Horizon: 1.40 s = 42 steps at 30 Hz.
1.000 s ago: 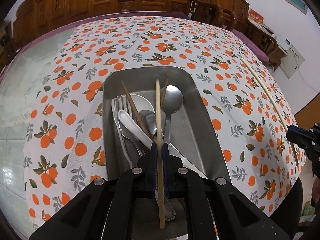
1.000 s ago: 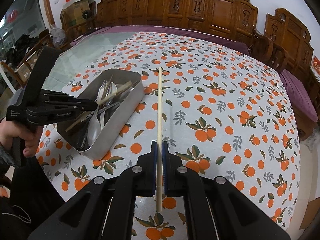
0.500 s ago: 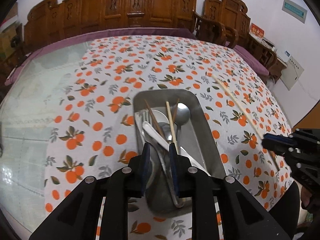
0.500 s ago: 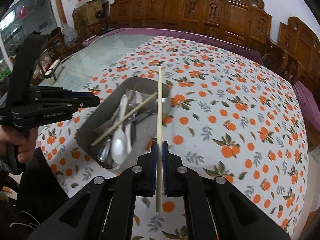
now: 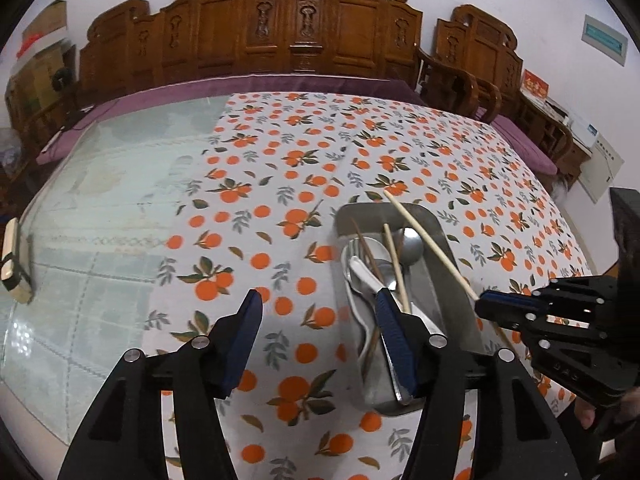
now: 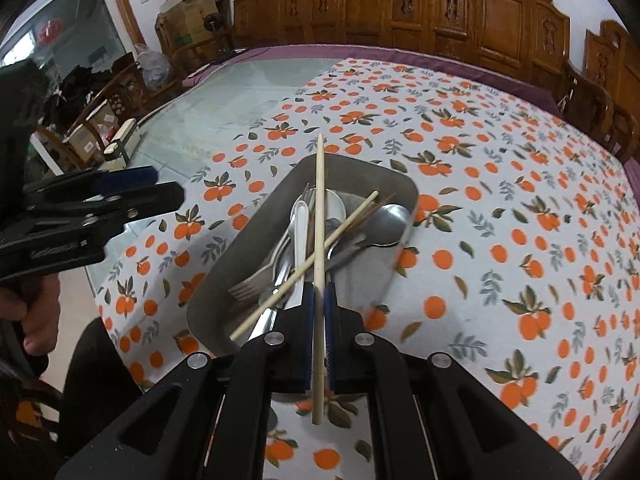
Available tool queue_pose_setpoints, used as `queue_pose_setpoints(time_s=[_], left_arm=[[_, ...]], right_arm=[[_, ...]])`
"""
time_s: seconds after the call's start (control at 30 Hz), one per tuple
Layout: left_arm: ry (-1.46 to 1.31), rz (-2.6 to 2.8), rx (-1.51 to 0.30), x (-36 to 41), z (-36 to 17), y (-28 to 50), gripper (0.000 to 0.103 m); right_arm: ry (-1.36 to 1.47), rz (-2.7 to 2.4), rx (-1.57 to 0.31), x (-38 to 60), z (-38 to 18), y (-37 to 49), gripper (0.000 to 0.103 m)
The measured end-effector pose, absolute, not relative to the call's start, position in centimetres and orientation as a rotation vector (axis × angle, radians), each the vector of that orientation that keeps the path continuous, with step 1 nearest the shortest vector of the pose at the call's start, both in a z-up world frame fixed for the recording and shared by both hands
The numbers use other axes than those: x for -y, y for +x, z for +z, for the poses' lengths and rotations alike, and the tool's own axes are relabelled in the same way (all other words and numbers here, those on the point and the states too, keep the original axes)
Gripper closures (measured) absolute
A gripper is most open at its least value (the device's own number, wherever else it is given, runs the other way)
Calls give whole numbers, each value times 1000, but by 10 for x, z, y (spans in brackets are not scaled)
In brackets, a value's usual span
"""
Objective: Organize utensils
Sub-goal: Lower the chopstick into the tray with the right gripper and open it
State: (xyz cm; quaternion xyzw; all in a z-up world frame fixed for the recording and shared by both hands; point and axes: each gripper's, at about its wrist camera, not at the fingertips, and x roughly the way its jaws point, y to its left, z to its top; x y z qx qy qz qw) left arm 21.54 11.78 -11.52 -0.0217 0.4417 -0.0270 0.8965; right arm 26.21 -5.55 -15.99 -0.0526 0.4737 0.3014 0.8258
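Chopstick (image 6: pixel 319 216) in right fingers (image 6: pixel 308 332) hangs over the utensil-crowded tray (image 6: pixel 256 236).

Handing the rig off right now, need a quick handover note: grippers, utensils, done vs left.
Left gripper: open, empty, hovering at the near left edge of the metal tray.
Right gripper: shut on a pale chopstick, held above the tray and pointing along its length.
In the tray: second pale chopstick lying diagonally across the pile, white plastic spoon, metal spoon, fork, dark chopsticks.
Done: all other utensils visible are in the tray.
Left: lower and release the held chopstick into the tray. No other loose utensils are visible on the tablecloth.
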Motion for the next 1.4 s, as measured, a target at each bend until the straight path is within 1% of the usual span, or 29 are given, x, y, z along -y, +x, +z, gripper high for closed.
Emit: queue_pose_setpoints(time_s=[0.07,0.17,0.27,0.3,0.83,1.13,1.37,1.4], left_arm=[[-46,-49,-906,-122,-113,213,35],[-46,-39,-905,-127,-112,211,34],[-47,-33,-899,-129,-111,210,23],[-46,-30,-896,-130,-110,209,22],[-43,-21,-911,-131,-115,207,22],[-44,-15,-914,-130,-117,205,22],[-44,-5,-904,-129,-114,202,21],[-44,-3,-902,-128,-113,202,19]], right_arm=[[-91,640,-1019,53,-164,265,97],[-60,636,-1036,50,-169,270,97],[-27,631,-1051,48,-174,275,97],[-21,628,-1056,48,-175,276,97],[-6,603,-1131,43,-203,282,97],[8,628,-1116,34,-195,285,96],[-9,627,-1065,44,-183,274,95],[-7,629,-1047,48,-178,271,95]])
